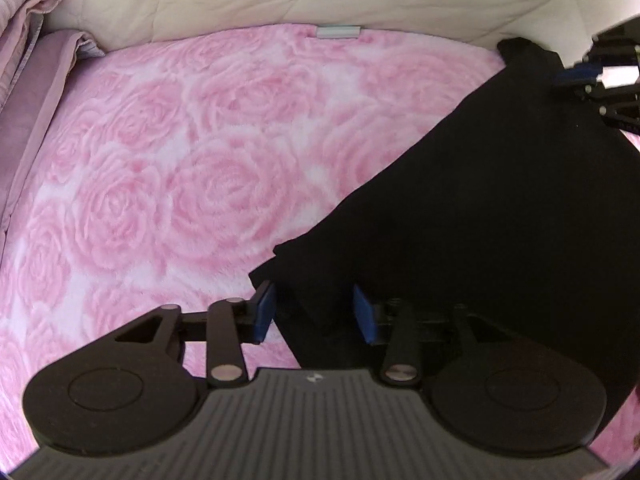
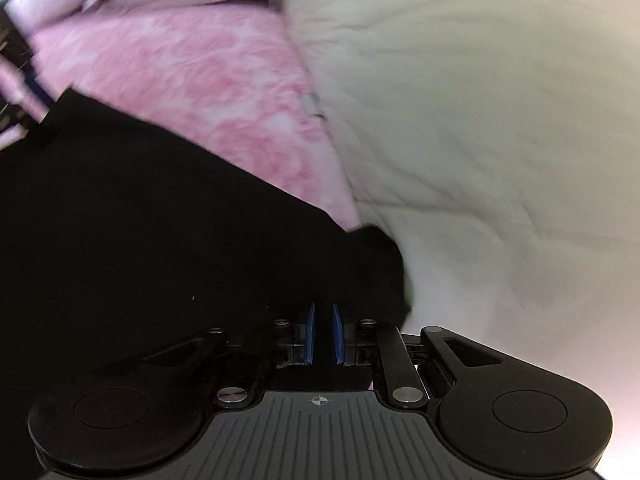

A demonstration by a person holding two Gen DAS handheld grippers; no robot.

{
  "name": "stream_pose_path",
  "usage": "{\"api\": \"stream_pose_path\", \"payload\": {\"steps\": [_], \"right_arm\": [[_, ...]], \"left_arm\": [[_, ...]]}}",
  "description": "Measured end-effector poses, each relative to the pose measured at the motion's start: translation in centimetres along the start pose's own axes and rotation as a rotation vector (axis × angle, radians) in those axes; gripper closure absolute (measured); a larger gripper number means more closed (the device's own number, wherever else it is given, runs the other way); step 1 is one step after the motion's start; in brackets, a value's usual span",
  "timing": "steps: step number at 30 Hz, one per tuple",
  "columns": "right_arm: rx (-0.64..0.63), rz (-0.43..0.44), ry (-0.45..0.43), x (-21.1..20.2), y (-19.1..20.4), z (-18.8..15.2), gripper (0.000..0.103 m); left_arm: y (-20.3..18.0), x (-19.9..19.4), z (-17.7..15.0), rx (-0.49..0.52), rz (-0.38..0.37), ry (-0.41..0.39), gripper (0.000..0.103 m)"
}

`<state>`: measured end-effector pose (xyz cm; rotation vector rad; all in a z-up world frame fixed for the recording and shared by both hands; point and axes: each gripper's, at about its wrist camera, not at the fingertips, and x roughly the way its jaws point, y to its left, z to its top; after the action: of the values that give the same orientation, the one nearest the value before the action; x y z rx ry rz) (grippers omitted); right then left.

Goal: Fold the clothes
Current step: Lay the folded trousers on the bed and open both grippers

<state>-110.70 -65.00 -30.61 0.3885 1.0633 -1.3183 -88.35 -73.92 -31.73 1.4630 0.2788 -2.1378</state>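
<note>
Left wrist view – left tongs (image 1: 314,312) parted around black garment (image 1: 500,208) edge; right tongs (image 2: 324,334) pinching it

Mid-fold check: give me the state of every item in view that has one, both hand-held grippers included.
Black garment: spread flat on the pink rose blanket, partly folded, an edge between each gripper's pads.
Left hand-held gripper: open, pads apart on either side of a garment edge.
Right hand-held gripper: shut on the black garment's edge.
Pink rose blanket: laid flat.
Cream quilt: bunched along the blanket's far edge.
</note>
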Motion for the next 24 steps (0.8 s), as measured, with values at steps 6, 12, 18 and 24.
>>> {"api": "stream_pose_path", "payload": {"steps": [6, 12, 18, 24], "right_arm": [[0.111, 0.020, -0.014, -5.8, -0.5, -0.8, 0.088], [0.171, 0.155, 0.022, -9.2, 4.4, -3.6, 0.079], [0.170, 0.155, 0.078, -9.8, 7.2, -5.7, 0.076], [0.248, 0.131, 0.114, -12.4, 7.5, -8.2, 0.074]], "left_arm": [[0.2, -5.2, -2.7, -0.011, 0.034, -0.045, 0.074], [-3.5, -5.9, -6.4, 0.024, -0.064, -0.026, 0.072], [-4.3, -3.4, -8.2, 0.119, -0.019, -0.020, 0.070], [-6.2, -7.7, -10.3, 0.164, -0.008, -0.077, 0.077]]}}
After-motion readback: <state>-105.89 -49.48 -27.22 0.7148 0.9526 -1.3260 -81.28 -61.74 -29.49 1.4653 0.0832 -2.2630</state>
